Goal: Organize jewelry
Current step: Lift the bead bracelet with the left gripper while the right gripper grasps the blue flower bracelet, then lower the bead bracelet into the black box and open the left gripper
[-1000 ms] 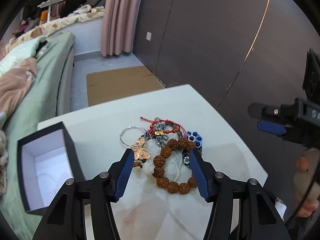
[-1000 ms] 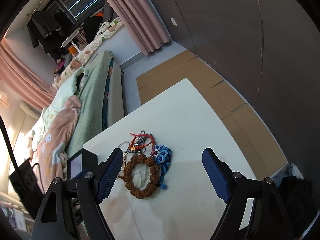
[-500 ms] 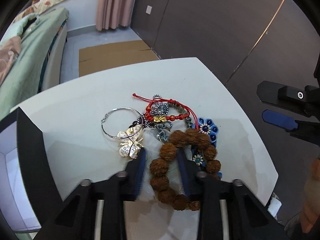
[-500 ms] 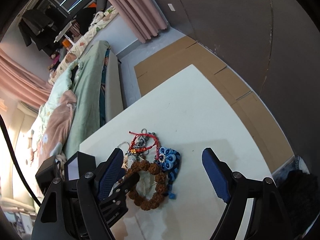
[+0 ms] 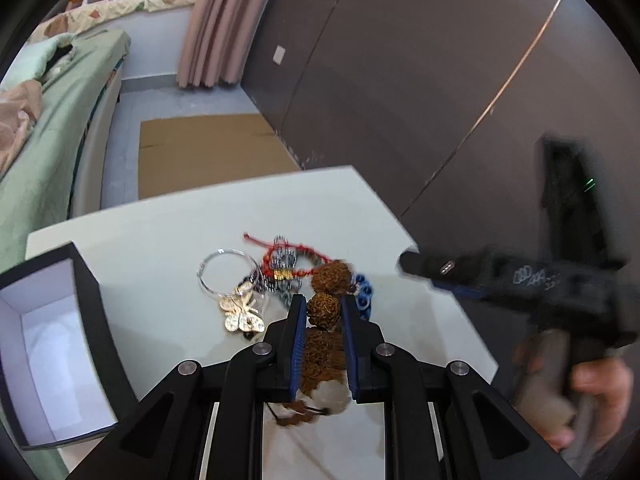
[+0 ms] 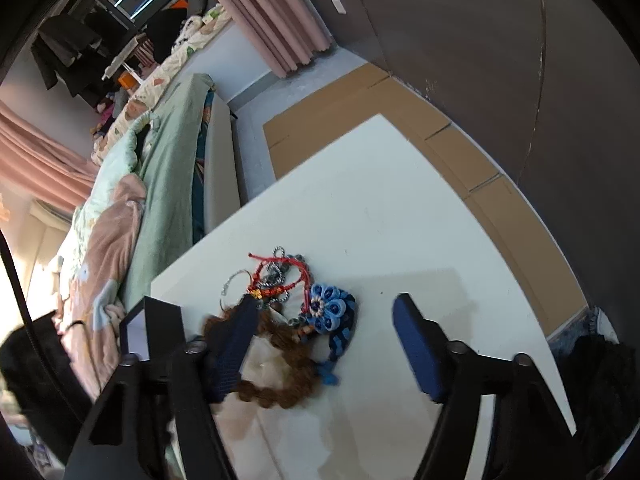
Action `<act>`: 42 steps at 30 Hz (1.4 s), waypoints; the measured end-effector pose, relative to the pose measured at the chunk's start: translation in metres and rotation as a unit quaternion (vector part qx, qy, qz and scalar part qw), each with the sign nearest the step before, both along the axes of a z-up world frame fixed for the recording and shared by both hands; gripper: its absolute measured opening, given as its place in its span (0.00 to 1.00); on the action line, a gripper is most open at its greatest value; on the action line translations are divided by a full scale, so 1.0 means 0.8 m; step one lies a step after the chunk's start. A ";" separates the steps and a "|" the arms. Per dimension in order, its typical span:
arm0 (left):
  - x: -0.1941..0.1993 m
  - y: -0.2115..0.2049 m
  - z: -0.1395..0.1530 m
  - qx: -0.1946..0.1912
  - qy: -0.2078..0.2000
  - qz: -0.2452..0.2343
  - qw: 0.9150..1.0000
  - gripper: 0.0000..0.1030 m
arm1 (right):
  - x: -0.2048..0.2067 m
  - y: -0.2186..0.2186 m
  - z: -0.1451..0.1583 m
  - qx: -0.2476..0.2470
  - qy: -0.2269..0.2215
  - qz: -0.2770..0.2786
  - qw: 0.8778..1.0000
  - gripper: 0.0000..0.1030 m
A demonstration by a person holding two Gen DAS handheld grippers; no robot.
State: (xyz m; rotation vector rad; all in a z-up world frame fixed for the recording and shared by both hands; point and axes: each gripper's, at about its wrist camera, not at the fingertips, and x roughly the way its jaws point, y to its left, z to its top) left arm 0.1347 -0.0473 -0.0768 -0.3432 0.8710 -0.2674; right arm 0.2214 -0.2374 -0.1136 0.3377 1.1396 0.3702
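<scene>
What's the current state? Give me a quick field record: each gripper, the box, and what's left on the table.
left gripper: jaws just closed on the brown bead bracelet
right gripper: open, jaws just narrowing, holding nothing
box: black, white lining, open, looks empty
table: silver bangle, butterfly charm, red cord bracelet, blue flower piece

My left claw (image 5: 323, 312) has just closed on the brown bead bracelet (image 5: 322, 309) (other jewelry beside it) above the worktop (image 5: 160, 248).

brown bead bracelet (image 5: 323, 308) pinched, partly lifted; red cord bracelet (image 5: 294, 258), silver ring (image 5: 224, 272), butterfly charm (image 5: 242, 316), blue flower piece (image 6: 330, 308) heaped on table
</scene>
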 end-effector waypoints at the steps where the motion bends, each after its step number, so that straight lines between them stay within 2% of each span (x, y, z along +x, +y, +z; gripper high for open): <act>1: -0.002 0.004 0.004 -0.004 -0.003 0.003 1.000 0.17 | 0.002 0.002 -0.005 -0.001 0.006 0.002 1.000 0.61; 7: -0.005 0.033 0.021 -0.025 -0.018 0.023 0.999 0.17 | 0.014 0.014 -0.028 -0.016 0.030 0.003 0.999 0.54; 16: -0.012 0.067 0.040 -0.044 -0.033 0.051 0.997 0.17 | 0.030 0.036 -0.055 -0.054 0.054 0.007 0.997 0.53; 21: -0.020 0.085 0.046 -0.042 -0.042 0.067 0.996 0.17 | 0.029 0.047 -0.051 -0.091 0.038 0.015 0.995 0.53; 22: -0.023 0.089 0.047 -0.042 -0.043 0.069 0.996 0.17 | 0.027 0.050 -0.050 -0.100 0.036 0.019 0.994 0.51; 23: -0.026 0.093 0.048 -0.042 -0.044 0.072 0.996 0.17 | 0.026 0.052 -0.050 -0.103 0.036 0.025 0.994 0.40; 24: -0.029 0.096 0.050 -0.042 -0.046 0.075 0.995 0.17 | 0.025 0.053 -0.050 -0.099 0.042 0.031 0.994 0.30; 26: -0.033 0.100 0.052 -0.039 -0.048 0.080 0.995 0.17 | 0.023 0.053 -0.049 -0.088 0.047 0.033 0.994 0.27; 42: -0.091 0.131 0.064 -0.026 -0.063 0.129 0.989 0.17 | -0.019 0.016 -0.024 0.011 0.030 0.009 0.999 0.26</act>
